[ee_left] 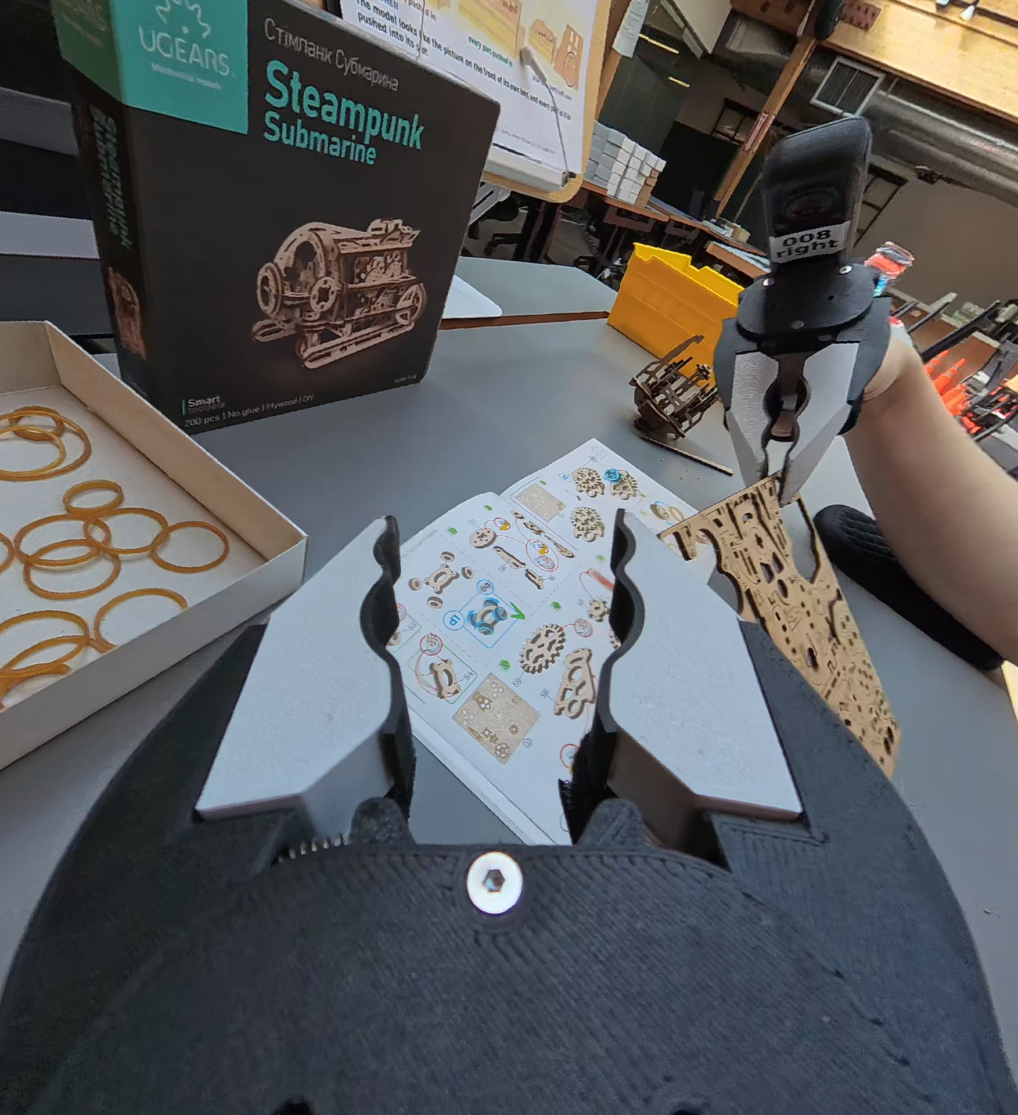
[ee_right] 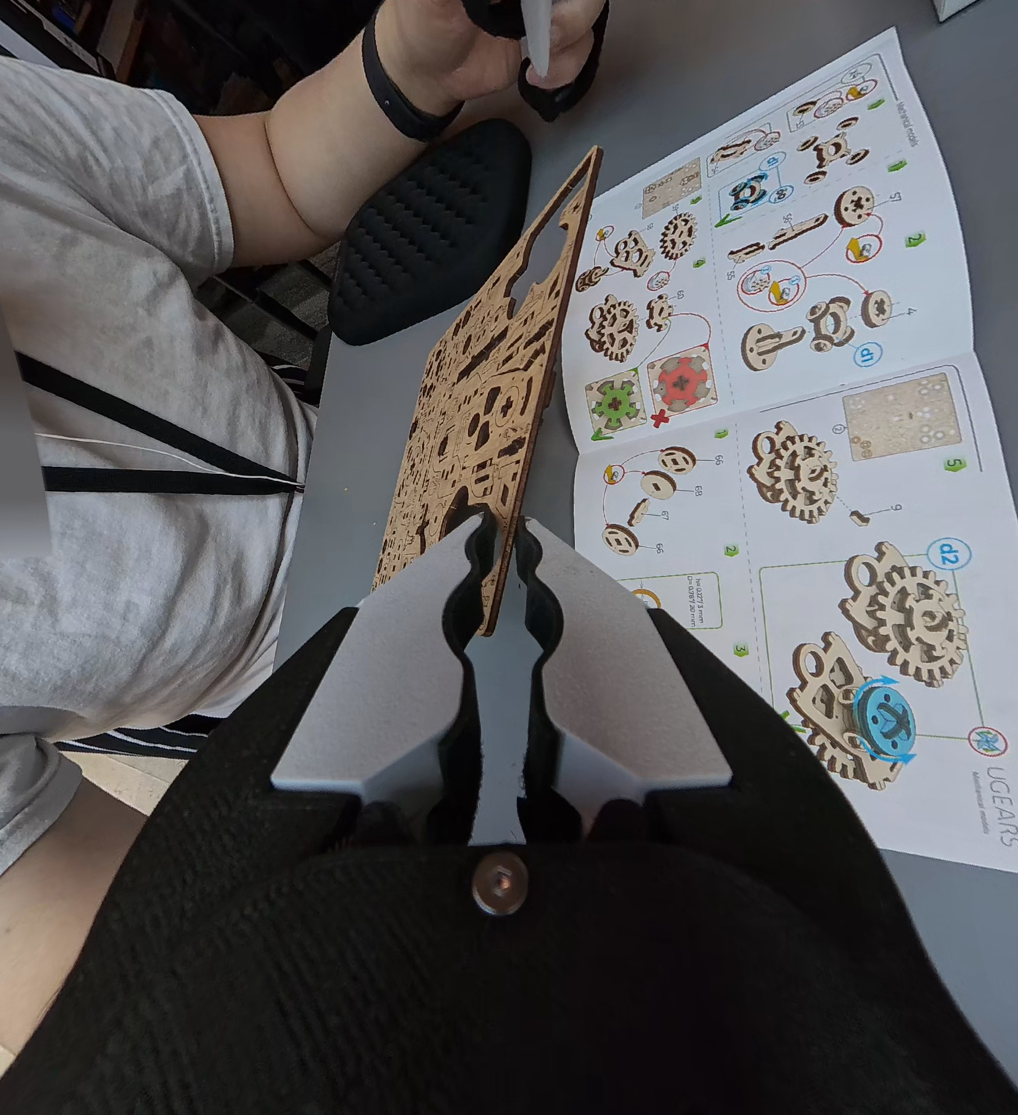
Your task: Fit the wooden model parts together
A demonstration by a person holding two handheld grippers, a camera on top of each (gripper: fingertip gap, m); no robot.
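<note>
Bench (ee_left: 524,374) has your manual (ee_right: 796,482) lying open for reference. Right tongs (ee_right: 503,531) are clamped on the plywood parts sheet's (ee_right: 494,386) corner, holding it tilted above the bench, probably so your empty, wide-apart left tongs (ee_left: 503,543) can push pieces out.

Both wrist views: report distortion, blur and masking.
Left wrist view: fisheye bends the kit box; the left gripper stays sharp.
Right wrist view: a smooth patch masks the left edge; the wooden sheet and right gripper are sharp.
</note>
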